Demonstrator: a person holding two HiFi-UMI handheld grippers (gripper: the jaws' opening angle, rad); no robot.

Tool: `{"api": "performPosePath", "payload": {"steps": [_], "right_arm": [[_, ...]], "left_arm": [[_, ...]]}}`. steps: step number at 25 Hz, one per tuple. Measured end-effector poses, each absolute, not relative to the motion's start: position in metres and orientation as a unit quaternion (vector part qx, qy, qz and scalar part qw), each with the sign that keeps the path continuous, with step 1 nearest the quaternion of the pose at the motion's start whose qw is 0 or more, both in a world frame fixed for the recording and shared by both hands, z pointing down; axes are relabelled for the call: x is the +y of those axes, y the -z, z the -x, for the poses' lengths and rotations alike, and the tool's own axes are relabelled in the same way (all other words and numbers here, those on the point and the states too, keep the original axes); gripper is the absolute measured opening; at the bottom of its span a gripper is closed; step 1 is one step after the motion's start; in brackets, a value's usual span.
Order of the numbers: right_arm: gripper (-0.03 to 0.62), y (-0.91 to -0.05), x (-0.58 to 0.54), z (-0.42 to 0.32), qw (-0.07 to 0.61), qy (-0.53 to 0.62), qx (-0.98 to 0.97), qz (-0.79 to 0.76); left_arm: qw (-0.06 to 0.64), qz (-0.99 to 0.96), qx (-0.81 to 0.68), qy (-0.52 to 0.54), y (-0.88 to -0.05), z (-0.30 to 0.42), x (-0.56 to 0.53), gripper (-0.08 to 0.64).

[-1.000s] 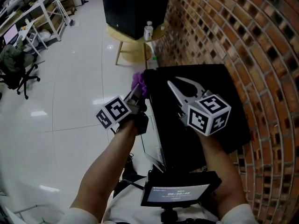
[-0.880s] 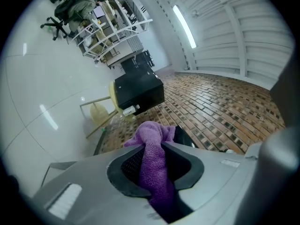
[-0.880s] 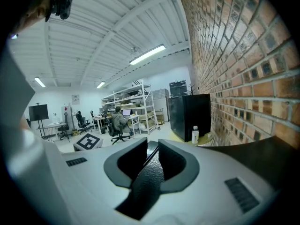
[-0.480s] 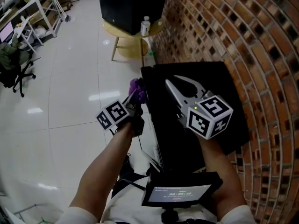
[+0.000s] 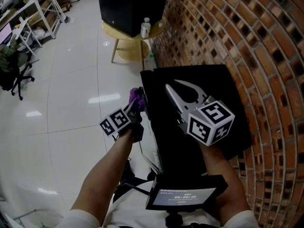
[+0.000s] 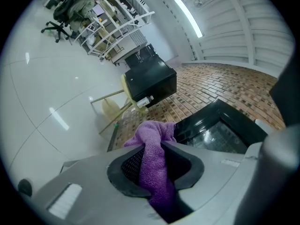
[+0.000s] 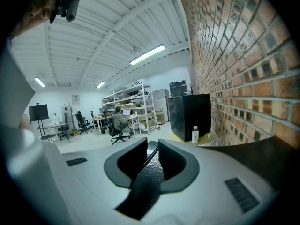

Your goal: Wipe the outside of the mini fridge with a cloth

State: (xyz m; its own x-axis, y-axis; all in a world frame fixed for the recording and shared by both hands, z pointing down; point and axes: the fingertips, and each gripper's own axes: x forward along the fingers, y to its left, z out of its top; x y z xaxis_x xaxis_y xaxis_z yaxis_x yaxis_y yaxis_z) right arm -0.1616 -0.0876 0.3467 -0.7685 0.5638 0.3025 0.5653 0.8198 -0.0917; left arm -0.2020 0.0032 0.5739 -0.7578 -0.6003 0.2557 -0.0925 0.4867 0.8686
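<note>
1. The mini fridge (image 5: 216,91) is a low black box standing against the brick wall (image 5: 251,42). In the head view its flat top faces up.
2. The left gripper (image 5: 135,105) is at the fridge's left top edge, and its marker cube points out over the white floor (image 5: 61,108).
3. In the left gripper view, the left gripper (image 6: 157,145) has its jaws pinched on a purple cloth (image 6: 152,165). The cloth runs down between the two dark pads and bunches up past their tips.
4. In the head view the cloth (image 5: 137,98) is just beside the fridge's left edge. I cannot tell whether it is touching the fridge.
5. Past the cloth, the left gripper view shows a glossy black face of the fridge (image 6: 220,130).
6. The right gripper (image 5: 172,84) is over the fridge top and points toward the top's far edge.
7. In the right gripper view, the right gripper (image 7: 151,146) has its jaws a narrow gap apart with nothing between them. The grainy black fridge top (image 7: 145,182) shows through the gap.
8. Further along the wall, a larger black cabinet (image 5: 130,6) and a small bottle (image 5: 145,28) stand on a round yellow table (image 5: 124,44).
9. A small screen (image 5: 183,194) is at the bottom of the head view, between the person's forearms.
</note>
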Motion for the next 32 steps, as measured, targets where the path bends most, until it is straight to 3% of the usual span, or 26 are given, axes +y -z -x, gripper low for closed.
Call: {"api": "performPosePath", "payload": {"steps": [18, 32], "right_arm": [[0.064, -0.348, -0.085, 0.161, 0.16, 0.003, -0.94, 0.303], [0.064, -0.347, -0.084, 0.161, 0.159, 0.005, -0.933, 0.324]], "left_arm": [[0.355, -0.182, -0.817, 0.417, -0.659, 0.189, 0.006, 0.074], [0.256, -0.196, -0.815, 0.482, -0.567, 0.181, 0.022, 0.074]]}}
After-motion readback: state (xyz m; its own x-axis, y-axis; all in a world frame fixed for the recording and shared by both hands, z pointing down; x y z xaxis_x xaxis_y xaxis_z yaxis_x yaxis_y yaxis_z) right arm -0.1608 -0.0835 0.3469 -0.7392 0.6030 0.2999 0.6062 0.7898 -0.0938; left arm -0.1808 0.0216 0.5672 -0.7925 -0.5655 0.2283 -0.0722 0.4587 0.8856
